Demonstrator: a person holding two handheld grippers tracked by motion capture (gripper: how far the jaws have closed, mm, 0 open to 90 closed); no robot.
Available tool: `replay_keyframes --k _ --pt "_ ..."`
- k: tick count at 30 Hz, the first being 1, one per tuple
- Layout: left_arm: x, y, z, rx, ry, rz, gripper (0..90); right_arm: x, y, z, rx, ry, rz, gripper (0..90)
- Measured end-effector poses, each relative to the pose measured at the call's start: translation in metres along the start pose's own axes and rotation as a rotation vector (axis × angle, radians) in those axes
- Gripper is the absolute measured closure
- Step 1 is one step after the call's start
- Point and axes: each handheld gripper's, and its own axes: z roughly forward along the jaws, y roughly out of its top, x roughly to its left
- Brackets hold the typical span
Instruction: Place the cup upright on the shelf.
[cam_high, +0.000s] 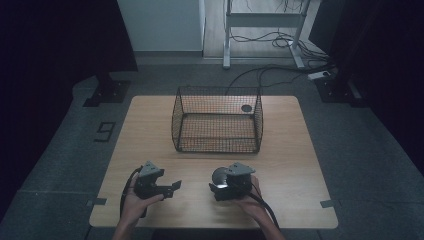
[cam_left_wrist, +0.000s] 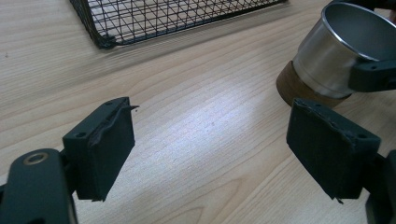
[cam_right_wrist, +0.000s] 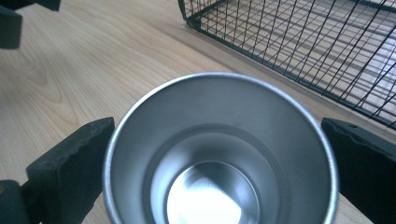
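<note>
Both tools gape: the right tool (cam_right_wrist: 219, 154) straddles a steel cup (cam_right_wrist: 219, 158) whose brown base (cam_left_wrist: 299, 88) the left gripper view reveals.

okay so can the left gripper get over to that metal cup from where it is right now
Probably yes. The left gripper is open with bare table between it and the metal cup. But the right gripper already straddles the cup, so the two could collide.

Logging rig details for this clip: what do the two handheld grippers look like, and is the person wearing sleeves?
Both are black. The left gripper and right gripper each carry a grey three-cornered plate on top and trail a black cable toward the person. The jaws end in blocky black pads with worn, frayed edges. The forearms are bare; no sleeves or gloves show.
</note>
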Motion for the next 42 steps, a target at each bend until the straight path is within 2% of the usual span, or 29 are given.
replay_keyframes --k 6,10,11,13,18,23,32,42 --pt "-0.001 0.000 0.001 0.004 -0.002 0.003 15.5 0.000 -0.004 0.007 0.025 -0.002 -0.012 2.6" --pt "0.000 0.000 0.001 0.003 -0.002 0.002 15.5 0.001 -0.005 0.007 0.024 -0.004 -0.026 9.6" --pt "0.000 0.000 0.001 0.003 0.000 0.001 15.5 0.001 -0.006 0.007 0.031 0.002 -0.031 15.5" --pt "0.000 0.000 0.001 0.003 -0.001 0.001 15.5 0.002 -0.006 0.008 0.037 -0.007 -0.045 17.6" --pt "0.000 0.000 0.001 0.003 -0.001 0.003 15.5 0.001 -0.005 0.007 0.052 -0.001 -0.061 18.0" --pt "0.001 0.000 0.000 0.001 0.002 0.003 15.5 -0.002 -0.004 0.006 0.048 0.013 -0.039 18.1" --pt "0.001 0.000 -0.002 -0.005 0.001 -0.001 15.5 -0.003 0.003 -0.004 0.024 0.036 -0.025 18.1" --pt "0.003 0.000 -0.003 -0.010 0.006 -0.005 15.5 -0.001 0.014 -0.018 -0.016 0.052 -0.031 18.1"
